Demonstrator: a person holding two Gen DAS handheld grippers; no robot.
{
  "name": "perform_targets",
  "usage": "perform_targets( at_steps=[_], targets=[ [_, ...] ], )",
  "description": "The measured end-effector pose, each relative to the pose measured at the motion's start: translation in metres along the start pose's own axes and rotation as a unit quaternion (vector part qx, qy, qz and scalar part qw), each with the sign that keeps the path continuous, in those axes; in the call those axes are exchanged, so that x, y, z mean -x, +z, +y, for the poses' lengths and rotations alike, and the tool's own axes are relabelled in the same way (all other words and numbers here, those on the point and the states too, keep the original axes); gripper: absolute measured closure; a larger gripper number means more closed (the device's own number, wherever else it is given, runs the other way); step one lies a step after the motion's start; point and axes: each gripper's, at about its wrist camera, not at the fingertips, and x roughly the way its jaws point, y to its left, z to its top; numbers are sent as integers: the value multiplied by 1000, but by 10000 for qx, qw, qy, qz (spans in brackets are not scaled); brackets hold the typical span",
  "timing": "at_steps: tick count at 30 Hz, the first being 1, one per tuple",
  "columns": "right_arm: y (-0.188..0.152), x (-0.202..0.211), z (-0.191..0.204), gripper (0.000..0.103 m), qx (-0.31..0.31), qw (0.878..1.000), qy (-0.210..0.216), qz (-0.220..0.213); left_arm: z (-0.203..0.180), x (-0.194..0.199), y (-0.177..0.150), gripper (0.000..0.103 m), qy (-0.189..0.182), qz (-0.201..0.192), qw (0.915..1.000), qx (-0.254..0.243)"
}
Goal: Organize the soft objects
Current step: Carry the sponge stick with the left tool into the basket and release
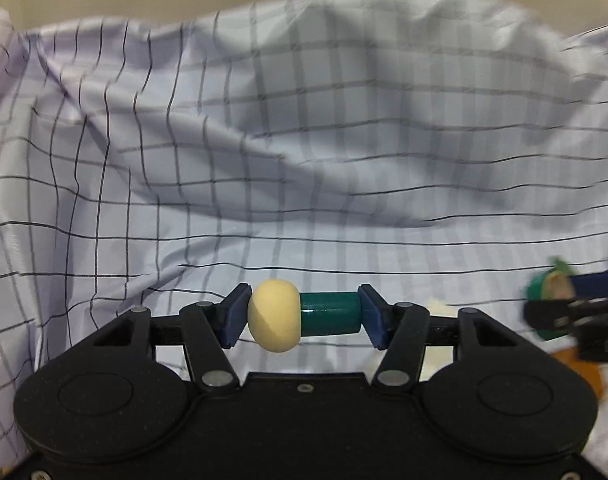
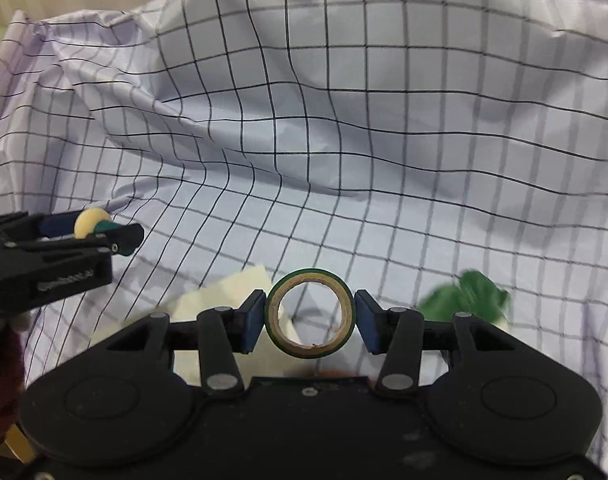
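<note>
While the checked cloth (image 1: 304, 120) spreads rumpled beneath everything, we hold both tools above it. Our left tool (image 1: 304, 316) is clamped end to end on a toy mushroom (image 1: 299, 316), cream cap against one pad, teal stem against the other. Our right tool (image 2: 310, 314) pinches a green tape roll (image 2: 310, 280) by its rim, hole facing us. A cream sheet (image 2: 223, 292) and green scrap (image 2: 468, 294) lie below.

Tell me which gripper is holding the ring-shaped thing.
The right gripper: its pads clamp a green tape roll with an open centre. The left gripper instead grips a solid toy, cream knob on a teal cylinder.
</note>
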Motion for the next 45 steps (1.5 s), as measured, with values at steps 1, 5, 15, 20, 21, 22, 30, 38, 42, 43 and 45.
perform_targets(
  at_steps=[1, 5, 15, 20, 21, 22, 30, 38, 42, 43, 45],
  targets=[
    [-8, 12, 1, 55, 29, 10000, -49, -82, -6, 14, -2, 48, -32, -57, 10000, -27],
    [-45, 57, 2, 55, 86, 9988, -215, -423, -26, 59, -19, 48, -117, -220, 9996, -130],
    [-162, 157, -4, 55, -362, 9932, -328, -1061, -56, 142, -98, 48, -208, -354, 9985, -351],
    [-224, 187, 0, 55, -691, 9894, -259, -1250, -67, 167, -137, 48, -254, -275, 9989, -297],
    [-235, 190, 1, 55, -750, 9888, -260, -1261, -67, 170, -144, 48, -277, -237, 9990, -257],
    [-246, 193, 2, 55, -815, 9884, -243, -1260, -68, 173, -152, 48, -299, -189, 9992, -209],
    [-306, 221, 12, 55, -1040, 9842, -294, -1401, -71, 181, -205, 48, -279, 183, 9994, 100],
    [-338, 226, 16, 55, -1233, 9839, -379, -1236, -73, 176, -238, 48, -253, 441, 9983, 280],
    [-342, 216, 19, 55, -1253, 9852, -479, -1072, -69, 172, -246, 47, -163, 513, 9978, 379],
    [-342, 215, 21, 55, -1218, 9858, -489, -1047, -67, 173, -248, 47, -140, 509, 9978, 413],
    [-344, 213, 24, 55, -1139, 9873, -485, -1000, -66, 173, -251, 47, -62, 505, 9976, 459]
  ],
)
